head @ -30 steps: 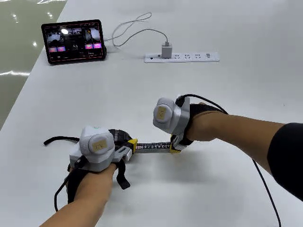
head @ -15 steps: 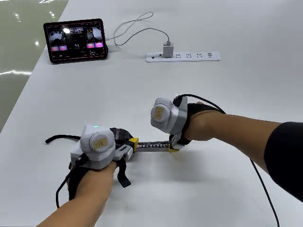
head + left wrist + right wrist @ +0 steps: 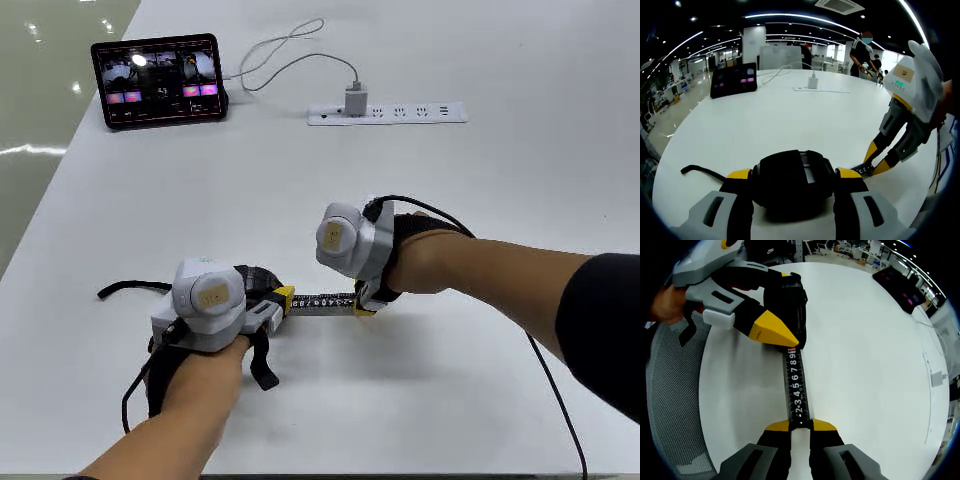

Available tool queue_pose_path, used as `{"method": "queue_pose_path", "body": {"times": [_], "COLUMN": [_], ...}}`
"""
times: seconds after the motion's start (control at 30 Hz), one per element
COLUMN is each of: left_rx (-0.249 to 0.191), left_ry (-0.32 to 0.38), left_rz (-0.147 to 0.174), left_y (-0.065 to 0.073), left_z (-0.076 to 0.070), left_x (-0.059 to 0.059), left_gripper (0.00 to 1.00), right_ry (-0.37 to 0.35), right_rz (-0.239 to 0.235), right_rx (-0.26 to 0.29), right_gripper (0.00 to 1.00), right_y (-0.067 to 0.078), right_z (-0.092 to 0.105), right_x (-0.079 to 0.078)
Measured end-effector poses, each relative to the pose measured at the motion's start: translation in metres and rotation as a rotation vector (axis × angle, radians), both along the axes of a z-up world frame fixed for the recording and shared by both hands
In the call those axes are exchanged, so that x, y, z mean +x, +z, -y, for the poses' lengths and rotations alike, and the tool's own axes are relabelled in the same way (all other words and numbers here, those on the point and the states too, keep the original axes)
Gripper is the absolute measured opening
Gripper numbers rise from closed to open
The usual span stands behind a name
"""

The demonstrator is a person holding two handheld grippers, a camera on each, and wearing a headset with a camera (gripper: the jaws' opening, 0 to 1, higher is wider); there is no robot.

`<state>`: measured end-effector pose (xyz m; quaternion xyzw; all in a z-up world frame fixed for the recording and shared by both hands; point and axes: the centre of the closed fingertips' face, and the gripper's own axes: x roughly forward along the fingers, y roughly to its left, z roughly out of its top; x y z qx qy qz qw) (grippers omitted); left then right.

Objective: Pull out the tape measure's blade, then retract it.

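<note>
Case grip: left gripper point(image 3: 793, 174) closed around the tape measure point(image 3: 796, 305).
Blade grip: right gripper point(image 3: 800, 426) pinched on the blade point(image 3: 795, 385) tip.
Risk: if the tip slips free, the blade whips back; with a loose hold, the tape measure skids on the desk point(image 3: 865, 340).

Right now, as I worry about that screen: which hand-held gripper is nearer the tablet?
Left. The left hand-held gripper sits this side of the tablet, slightly rightward; the right hand-held gripper is farther right, pinching the blade.

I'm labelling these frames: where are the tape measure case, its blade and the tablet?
tape measure case point(image 3: 785, 181), left gripper view, black body's top face.
blade point(image 3: 795, 385), right gripper view, numbered stretch midway.
tablet point(image 3: 158, 80), head view, lit screen.
</note>
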<state>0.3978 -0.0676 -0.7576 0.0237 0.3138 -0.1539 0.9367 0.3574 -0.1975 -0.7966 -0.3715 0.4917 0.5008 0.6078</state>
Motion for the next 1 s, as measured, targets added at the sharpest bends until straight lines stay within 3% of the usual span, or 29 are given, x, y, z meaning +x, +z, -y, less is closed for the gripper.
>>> {"method": "queue_pose_path", "body": {"times": [1.0], "left_rx": [0.003], "left_ry": [-0.005], "left_rz": [0.010], "left_y": [0.000], "left_z": [0.000], "left_x": [-0.001], "left_gripper": [0.61], "right_ry": [0.000], "right_rz": [0.005], "right_rx": [0.019], "right_gripper": [0.07], "right_y": [0.000], "right_z": [-0.012], "right_x": [0.001]}}
